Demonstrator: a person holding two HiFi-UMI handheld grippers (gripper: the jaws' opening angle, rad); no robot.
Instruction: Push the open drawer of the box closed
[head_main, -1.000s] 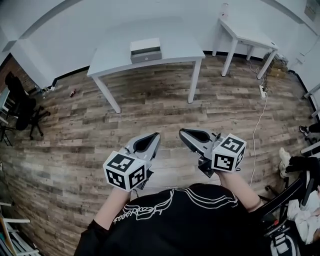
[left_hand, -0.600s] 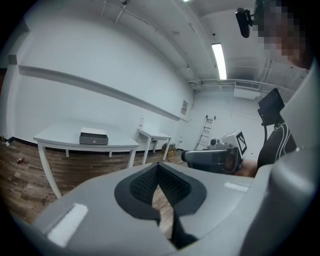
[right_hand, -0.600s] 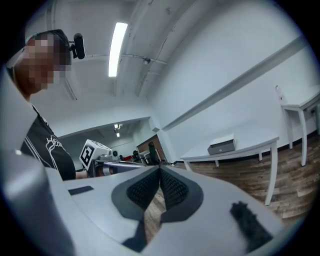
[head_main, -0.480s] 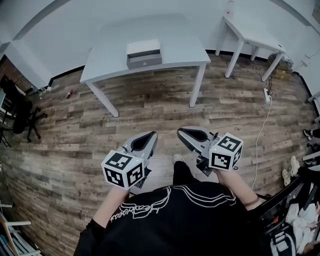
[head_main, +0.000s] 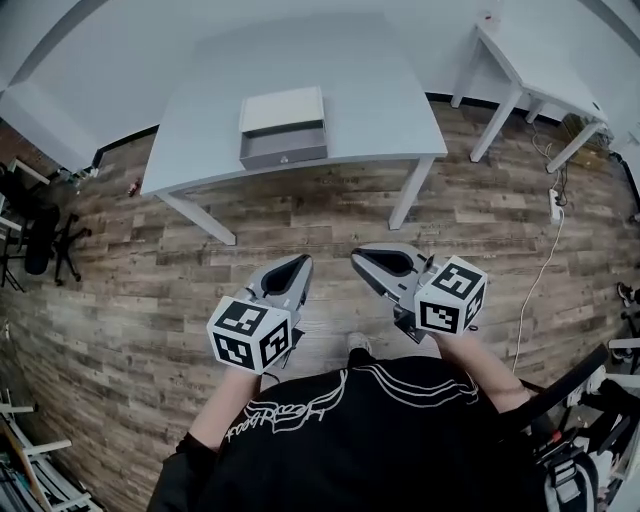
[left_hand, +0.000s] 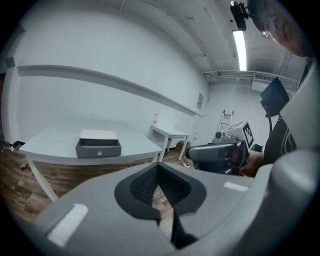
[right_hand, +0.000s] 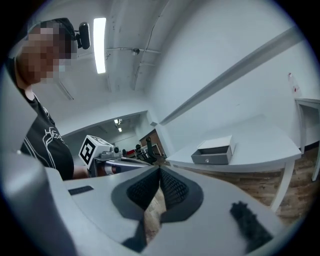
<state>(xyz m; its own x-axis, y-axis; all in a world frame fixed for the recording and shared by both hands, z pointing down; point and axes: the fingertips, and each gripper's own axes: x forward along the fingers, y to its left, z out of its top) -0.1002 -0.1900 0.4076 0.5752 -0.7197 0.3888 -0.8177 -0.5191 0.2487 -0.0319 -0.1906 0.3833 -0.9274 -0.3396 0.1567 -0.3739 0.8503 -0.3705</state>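
A small box (head_main: 283, 125) sits on a pale grey table (head_main: 380, 90), its grey drawer (head_main: 284, 151) pulled out toward the front edge, with a small knob on its face. Both grippers hang over the wooden floor, well short of the table. My left gripper (head_main: 300, 263) is shut with nothing in it, as is my right gripper (head_main: 361, 253) beside it. The left gripper view shows the box (left_hand: 98, 143) far ahead beyond the shut left gripper (left_hand: 158, 166). In the right gripper view the box (right_hand: 214, 152) lies ahead to the right of the shut right gripper (right_hand: 160, 170).
A second white table (head_main: 530, 65) stands at the back right. A black office chair (head_main: 35, 240) is at the left wall. A cable with a power strip (head_main: 555, 205) runs over the floor at the right. Table legs (head_main: 408, 205) reach down to the floor.
The table and box have drawn nearer and sit lower in the head view as the person walks toward them. Both grippers stay shut, held in front of the body.
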